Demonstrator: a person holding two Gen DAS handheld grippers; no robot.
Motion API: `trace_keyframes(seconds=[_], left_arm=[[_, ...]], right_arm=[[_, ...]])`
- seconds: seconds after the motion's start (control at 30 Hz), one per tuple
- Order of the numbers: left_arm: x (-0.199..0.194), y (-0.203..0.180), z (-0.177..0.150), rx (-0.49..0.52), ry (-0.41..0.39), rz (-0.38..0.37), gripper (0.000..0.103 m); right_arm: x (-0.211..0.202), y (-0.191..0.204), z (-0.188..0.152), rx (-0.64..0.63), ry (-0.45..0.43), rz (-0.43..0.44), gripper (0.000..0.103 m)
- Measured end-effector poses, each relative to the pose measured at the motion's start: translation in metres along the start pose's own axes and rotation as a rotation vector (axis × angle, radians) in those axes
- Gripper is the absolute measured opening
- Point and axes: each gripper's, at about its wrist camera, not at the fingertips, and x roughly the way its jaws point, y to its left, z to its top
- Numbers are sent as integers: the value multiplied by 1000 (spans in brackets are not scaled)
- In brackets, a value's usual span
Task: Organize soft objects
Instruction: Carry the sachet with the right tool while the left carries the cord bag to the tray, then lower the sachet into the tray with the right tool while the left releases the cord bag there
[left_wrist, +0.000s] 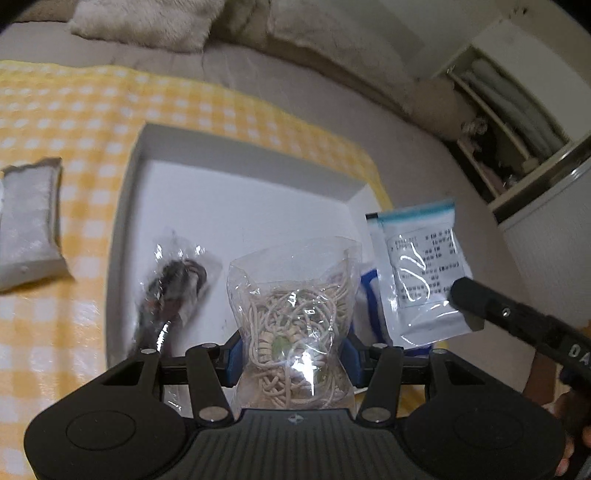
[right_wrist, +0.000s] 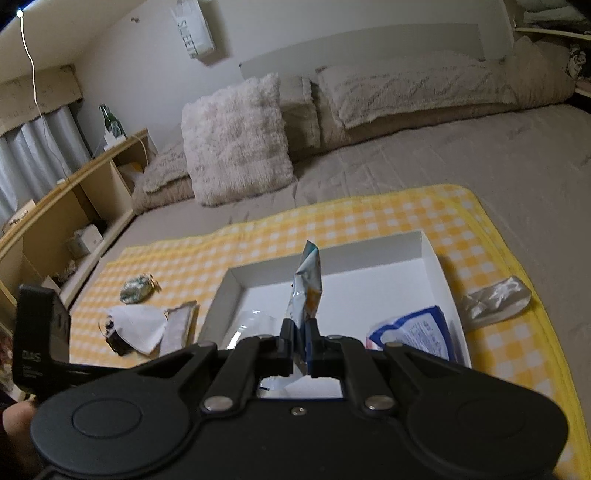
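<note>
Left tool (left_wrist: 291, 354) clamped on clear bag of beige cord (left_wrist: 295, 317) above white tray (left_wrist: 236, 206). Right tool (right_wrist: 300, 341) clamped on labelled zip pouch (right_wrist: 307, 284).

Bedroom, dim warm light. Landmark: bed (right_wrist: 461, 155) with taupe cover fills the frame. Fluffy cream pillow (right_wrist: 236, 140) upright at its head, flatter pillows (right_wrist: 424, 88) beside it against a white headboard (right_wrist: 369, 40). Yellow-white checked blanket (right_wrist: 258, 240) lies on the near part of the bed. Left of the bed: low wooden shelf unit (right_wrist: 74, 192), green bottle (right_wrist: 110, 122) on top, grey curtains (right_wrist: 33, 147) behind. Cream wall (right_wrist: 147, 55) above. White shelving (left_wrist: 517, 122) right of the bed.
</note>
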Motion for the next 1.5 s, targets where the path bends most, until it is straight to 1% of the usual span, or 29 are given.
trace_keyframes(seconds=[0.17, 0.3, 0.4, 0.5, 0.57, 0.63, 0.73, 0.77, 0.8, 0.87, 0.9, 0.97, 1.13, 1.2, 1.27, 1.5], left_arm=[[21, 8, 1, -18, 22, 16, 53], [30, 18, 2, -4, 25, 94, 53], [35, 26, 3, -21, 19, 139, 53], [36, 27, 3, -39, -3, 138, 54], [37, 27, 1, -54, -12, 129, 60], [37, 26, 1, -67, -13, 114, 65], [36, 20, 0, -55, 1, 97, 66], [35, 18, 0, -51, 3, 97, 66], [35, 17, 0, -46, 5, 96, 66], [33, 14, -1, -36, 9, 98, 66], [32, 13, -1, -30, 10, 103, 66], [29, 12, -1, -18, 7, 113, 66], [19, 8, 0, 8, -7, 119, 66], [14, 6, -1, 23, -13, 122, 68], [9, 4, -1, 36, -20, 133, 72], [-14, -2, -3, 66, -57, 153, 73]], right_arm=[[16, -5, -9, -17, 60, -20, 6], [32, -8, -16, -14, 114, -27, 6], [40, -10, -20, 5, 143, -14, 6], [48, -17, -24, 84, 174, 21, 6], [54, -22, -28, 121, 196, 46, 6], [60, -22, -33, 109, 218, 42, 7], [68, -20, -40, 65, 262, 5, 16], [69, -18, -42, 50, 272, -8, 23], [68, -17, -42, 38, 274, -16, 30], [63, -13, -41, 4, 265, -31, 34], [61, -11, -40, -15, 260, -39, 35], [59, -8, -37, -35, 252, -48, 36], [55, -7, -33, -37, 246, -53, 36], [53, -6, -33, -41, 241, -56, 37], [50, -4, -32, -43, 235, -58, 37], [32, 1, -27, -46, 184, -65, 41]])
